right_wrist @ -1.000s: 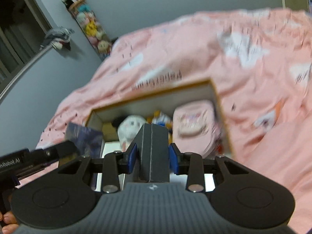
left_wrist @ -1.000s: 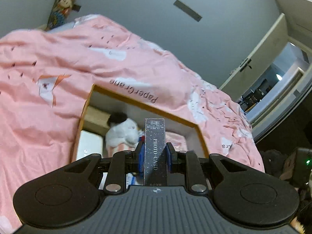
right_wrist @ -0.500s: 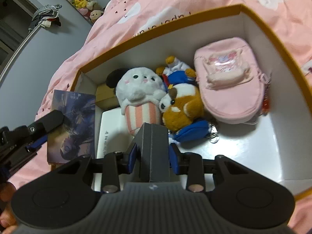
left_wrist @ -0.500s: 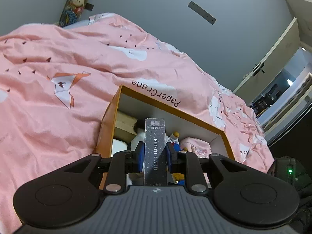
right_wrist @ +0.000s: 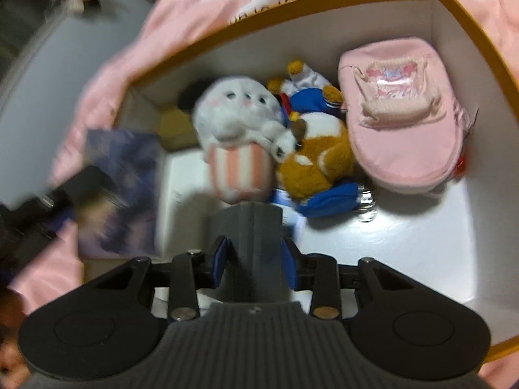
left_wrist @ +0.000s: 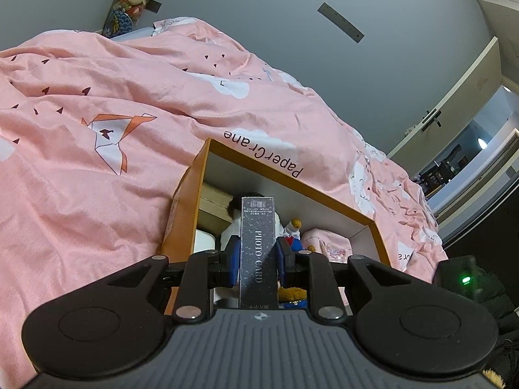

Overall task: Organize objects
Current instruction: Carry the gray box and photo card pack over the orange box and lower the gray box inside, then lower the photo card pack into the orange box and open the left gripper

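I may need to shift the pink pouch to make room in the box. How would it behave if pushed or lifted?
The pink pouch looks like soft padded fabric, so it would probably sag and fold rather than slide stiffly. It likely weighs little for its bulk. It lies against the box wall and beside the brown plush, so a push would likely bunch it up.

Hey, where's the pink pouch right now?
In the right wrist view, the pink pouch lies inside the orange-rimmed box, at its right side against the white wall, right beside the brown plush.
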Demonstrator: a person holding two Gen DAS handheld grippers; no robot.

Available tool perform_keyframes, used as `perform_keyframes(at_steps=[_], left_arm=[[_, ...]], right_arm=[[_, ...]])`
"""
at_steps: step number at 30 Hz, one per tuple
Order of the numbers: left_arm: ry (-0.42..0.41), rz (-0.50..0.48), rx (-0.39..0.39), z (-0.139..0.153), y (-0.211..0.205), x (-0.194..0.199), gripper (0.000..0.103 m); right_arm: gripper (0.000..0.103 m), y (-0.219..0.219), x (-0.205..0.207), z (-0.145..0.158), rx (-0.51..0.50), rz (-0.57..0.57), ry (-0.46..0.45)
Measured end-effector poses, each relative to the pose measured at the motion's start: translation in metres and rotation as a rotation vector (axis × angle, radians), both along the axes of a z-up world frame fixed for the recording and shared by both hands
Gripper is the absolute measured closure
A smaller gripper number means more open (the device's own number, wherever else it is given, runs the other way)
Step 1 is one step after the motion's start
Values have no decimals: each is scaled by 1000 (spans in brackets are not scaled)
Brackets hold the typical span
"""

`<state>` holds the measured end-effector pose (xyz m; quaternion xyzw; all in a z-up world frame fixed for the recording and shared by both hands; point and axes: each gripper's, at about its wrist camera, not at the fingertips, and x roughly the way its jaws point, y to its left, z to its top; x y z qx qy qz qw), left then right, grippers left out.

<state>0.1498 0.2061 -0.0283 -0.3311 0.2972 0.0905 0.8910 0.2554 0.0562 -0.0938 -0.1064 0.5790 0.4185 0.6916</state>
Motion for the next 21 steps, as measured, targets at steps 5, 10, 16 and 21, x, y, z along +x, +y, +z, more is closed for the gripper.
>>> perform_keyframes(at_steps=[5, 10, 16, 21], left_arm=[[-5, -4, -21, -1, 1, -2, 78], [-6, -12, -30, -2, 1, -3, 78], [4, -43, -59, -5, -4, 1, 78], [16, -109, -123, -10, -20, 12, 78]], right_arm=[[64, 3, -1, 0, -24, 38, -38], [75, 3, -1, -2, 3, 63, -11], [77, 6, -2, 5, 17, 91, -40], [76, -22, 10, 41, 47, 62, -188]])
